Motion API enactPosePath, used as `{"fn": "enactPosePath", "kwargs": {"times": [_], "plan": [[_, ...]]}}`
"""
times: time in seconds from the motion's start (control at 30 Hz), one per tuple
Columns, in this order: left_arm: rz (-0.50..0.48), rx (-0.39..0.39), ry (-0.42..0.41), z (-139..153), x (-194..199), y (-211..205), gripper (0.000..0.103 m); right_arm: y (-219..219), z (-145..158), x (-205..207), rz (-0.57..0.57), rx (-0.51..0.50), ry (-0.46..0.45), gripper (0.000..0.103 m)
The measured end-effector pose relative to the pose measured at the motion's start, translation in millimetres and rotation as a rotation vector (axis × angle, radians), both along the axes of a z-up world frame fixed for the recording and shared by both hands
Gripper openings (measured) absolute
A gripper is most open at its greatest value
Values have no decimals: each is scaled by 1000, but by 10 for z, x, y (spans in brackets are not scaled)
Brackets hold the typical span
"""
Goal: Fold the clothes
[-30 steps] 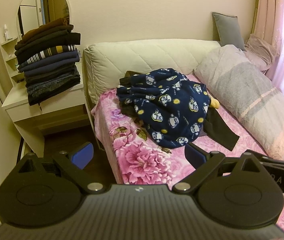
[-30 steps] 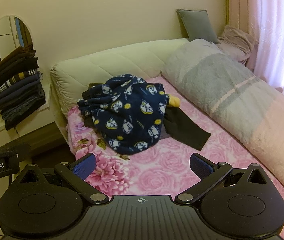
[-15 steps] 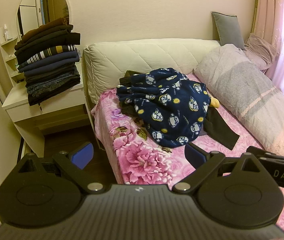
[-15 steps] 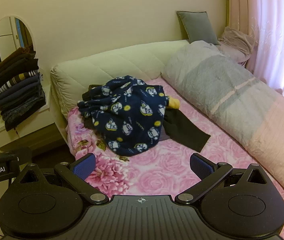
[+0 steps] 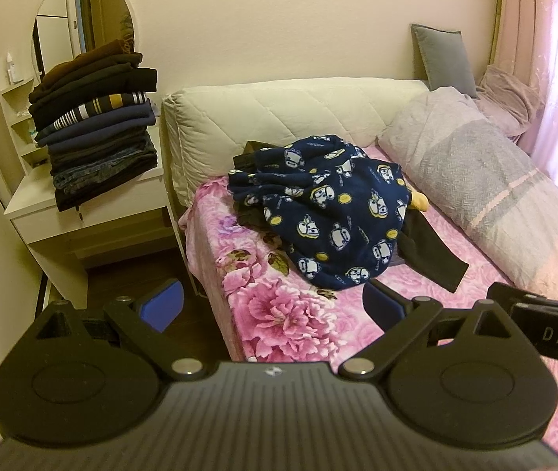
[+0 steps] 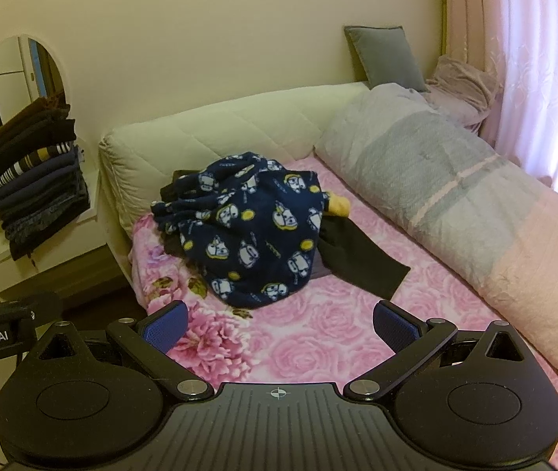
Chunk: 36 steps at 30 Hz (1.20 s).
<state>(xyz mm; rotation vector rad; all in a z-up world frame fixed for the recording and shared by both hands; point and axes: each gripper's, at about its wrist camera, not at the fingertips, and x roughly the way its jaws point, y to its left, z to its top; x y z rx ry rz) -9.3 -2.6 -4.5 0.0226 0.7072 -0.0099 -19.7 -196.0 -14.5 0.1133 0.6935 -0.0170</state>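
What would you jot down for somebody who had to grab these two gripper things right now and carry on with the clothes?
Left gripper: open, holding nothing, hanging over the near edge of the bed.
Right gripper: open, empty, above the pink floral bedspread.
Unfolded: a heap on the bed, navy cartoon-print fleece on top, a black garment and something yellow poking out beneath.
Done: a tall stack of folded clothes on the white dresser.
Left: take the fleece, fold it, then the rest.
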Motion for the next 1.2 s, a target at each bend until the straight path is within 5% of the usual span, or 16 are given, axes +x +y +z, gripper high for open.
{"fn": "enactPosePath", "kwargs": {"times": [0.63, 1.2], "plan": [[-27, -1, 27, -99, 351, 107, 97, 43, -96, 218, -12, 31, 18, 103], [-92, -32, 146, -619, 1947, 477, 96, 127, -577, 1544, -26, 144, 92, 103]]}}
